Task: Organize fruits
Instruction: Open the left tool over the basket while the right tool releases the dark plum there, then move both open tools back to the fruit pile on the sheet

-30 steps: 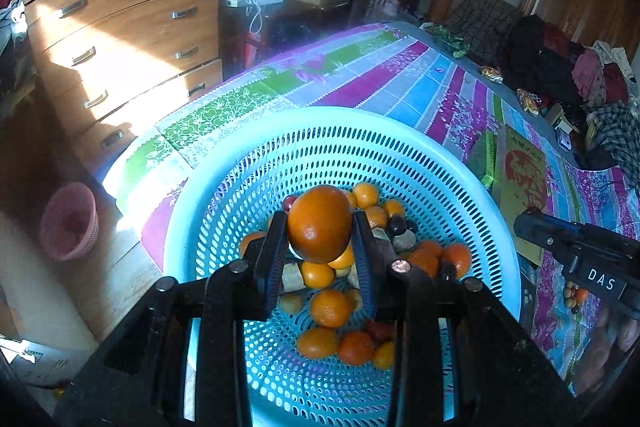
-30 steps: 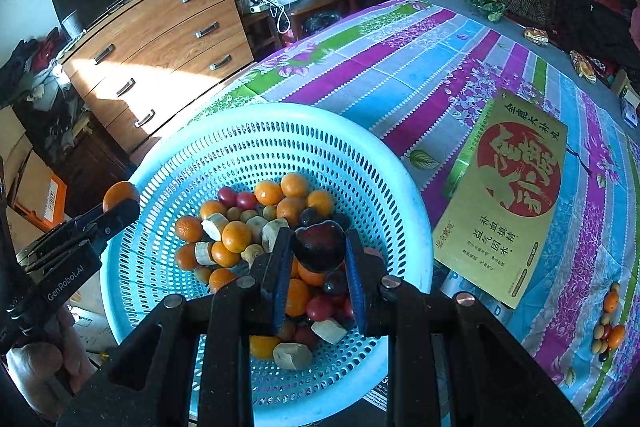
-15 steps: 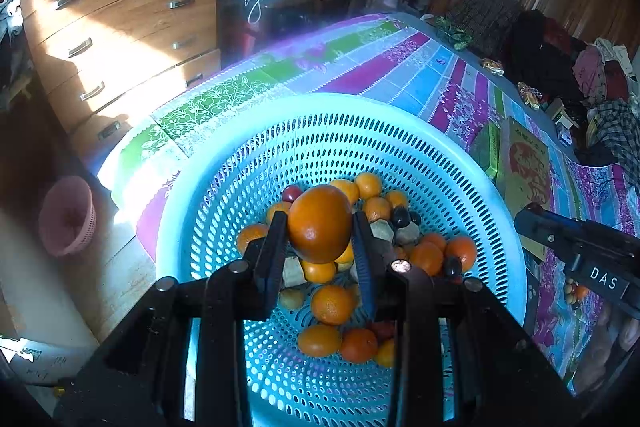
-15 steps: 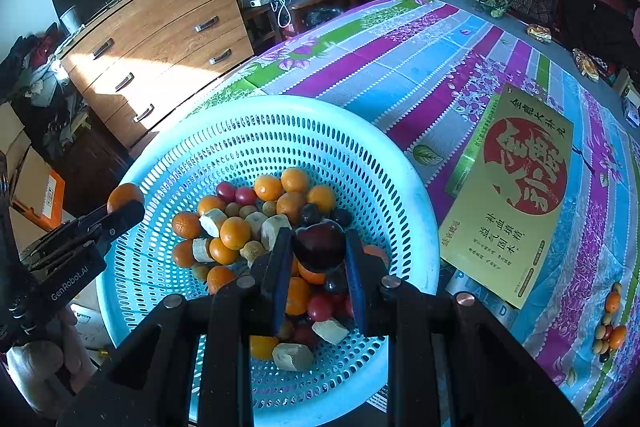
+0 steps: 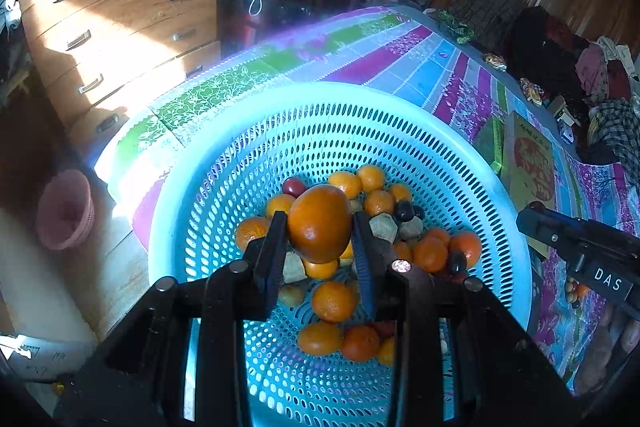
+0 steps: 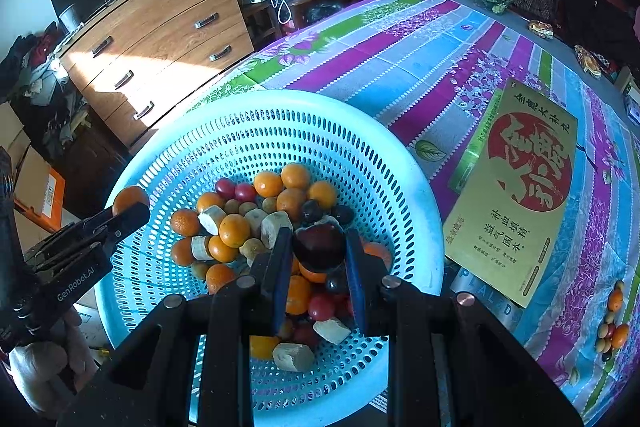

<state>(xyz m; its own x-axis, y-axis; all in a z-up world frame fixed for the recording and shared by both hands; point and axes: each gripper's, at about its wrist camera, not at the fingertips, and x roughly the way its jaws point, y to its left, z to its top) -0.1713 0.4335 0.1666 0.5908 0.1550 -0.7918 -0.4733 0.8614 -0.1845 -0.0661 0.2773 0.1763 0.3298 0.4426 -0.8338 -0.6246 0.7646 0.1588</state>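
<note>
A round light-blue perforated basket (image 5: pixel 360 107) (image 6: pixel 280 107) stands on the table and holds several oranges, small dark red fruits and pale chunks. My left gripper (image 5: pixel 319 227) is shut on a large orange (image 5: pixel 319 223) and holds it above the pile; it also shows in the right wrist view (image 6: pixel 130 205) over the basket's left rim. My right gripper (image 6: pixel 318 247) is shut on a dark red plum (image 6: pixel 319 247) above the pile's right side. Its black body shows in the left wrist view at the basket's right rim (image 5: pixel 576 243).
A striped flowered tablecloth (image 6: pixel 420 59) covers the table. A yellow-and-red box (image 6: pixel 520 187) lies right of the basket. A wooden chest of drawers (image 5: pixel 120 19) stands beyond the table's left edge. A pink bin (image 5: pixel 66 207) is on the floor. Clothes and small items (image 5: pixel 560 67) lie at the far right.
Both grippers have drawn back and up a little from the basket, each keeping its fruit. The basket sits lower and farther in both views.
</note>
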